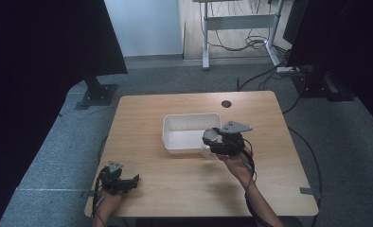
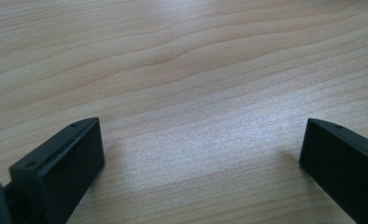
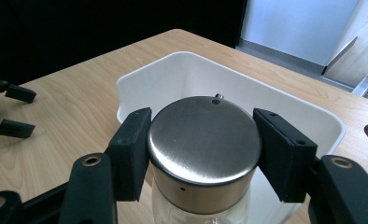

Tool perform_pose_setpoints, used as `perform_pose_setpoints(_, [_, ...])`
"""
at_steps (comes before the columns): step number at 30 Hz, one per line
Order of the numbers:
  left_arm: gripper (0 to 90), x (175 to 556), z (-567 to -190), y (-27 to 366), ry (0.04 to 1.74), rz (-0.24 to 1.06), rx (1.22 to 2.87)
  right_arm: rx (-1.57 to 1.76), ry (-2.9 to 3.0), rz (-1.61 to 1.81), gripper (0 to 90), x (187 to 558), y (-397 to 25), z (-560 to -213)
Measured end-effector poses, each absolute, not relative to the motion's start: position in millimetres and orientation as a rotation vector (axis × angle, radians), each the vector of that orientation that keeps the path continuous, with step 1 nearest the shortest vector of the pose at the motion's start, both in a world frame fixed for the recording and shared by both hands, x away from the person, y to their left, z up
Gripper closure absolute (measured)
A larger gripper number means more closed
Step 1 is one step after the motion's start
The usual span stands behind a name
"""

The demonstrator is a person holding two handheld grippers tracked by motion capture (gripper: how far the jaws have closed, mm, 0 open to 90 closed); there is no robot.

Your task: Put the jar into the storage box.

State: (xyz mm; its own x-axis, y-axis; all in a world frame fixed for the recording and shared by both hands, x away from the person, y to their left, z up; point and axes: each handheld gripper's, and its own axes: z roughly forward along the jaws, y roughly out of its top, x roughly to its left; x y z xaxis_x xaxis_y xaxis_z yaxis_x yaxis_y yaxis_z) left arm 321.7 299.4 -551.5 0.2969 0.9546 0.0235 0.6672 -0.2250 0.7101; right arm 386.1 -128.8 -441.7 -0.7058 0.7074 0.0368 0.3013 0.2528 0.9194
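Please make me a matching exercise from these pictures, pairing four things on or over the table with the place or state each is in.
Things:
1. left gripper
2. right gripper
3. white bin
4. round hole

Places or states:
A. shut on the jar's metal lid
B. in the tabletop, beyond the bin
C. open, low over bare wood near the table's front left corner
D. mid-table, open top, nothing seen inside

Pairs: 1-C, 2-A, 3-D, 4-B

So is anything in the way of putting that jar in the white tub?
Nothing visible. The right tool grips the jar by its metal lid, right at the tub's near wall. The tub's inside looks empty, and the left tool waits far off.
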Motion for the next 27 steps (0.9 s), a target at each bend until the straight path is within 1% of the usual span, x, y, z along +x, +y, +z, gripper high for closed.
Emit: perform_pose_setpoints(27, [0.0,321.7,-551.5,299.2,1.441,0.627,1.973,0.93,2.135,1.442,39.1,424.8,-98.6,-440.4])
